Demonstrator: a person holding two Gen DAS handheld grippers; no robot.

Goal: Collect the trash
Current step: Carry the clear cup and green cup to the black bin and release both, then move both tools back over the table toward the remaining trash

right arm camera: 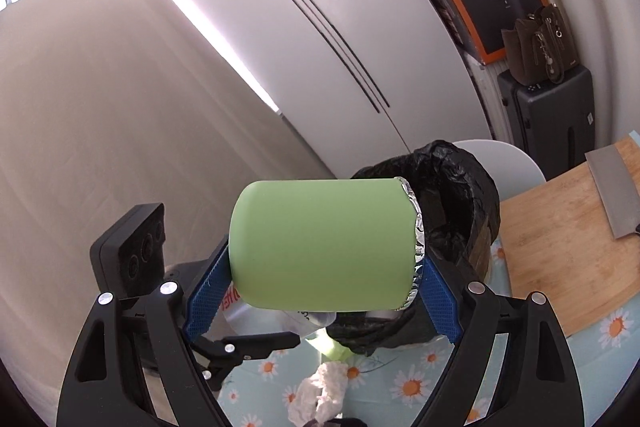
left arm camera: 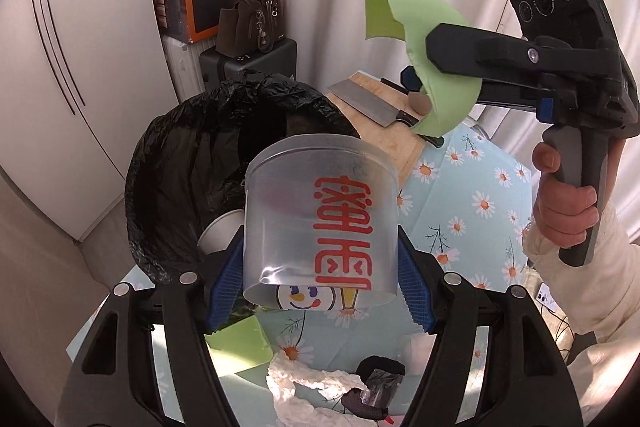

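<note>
both grippers holding cups by the trash bin

the left gripper is pinching a clear plastic cup with red lettering, its jaws pressed on the cup's two sides, holding it tilted just in front of the black-lined trash bin. a white paper cup is lying inside the bin. the right gripper is clamping a green cup sideways, foil showing at its rim, with the bin just beyond it. in the left view that green cup is hanging up at the far right, above the cutting board and the cleaver. on the daisy tablecloth near the camera are lying a crumpled tissue, a green scrap and a dark wrapper. a suitcase is standing behind the bin.
</note>
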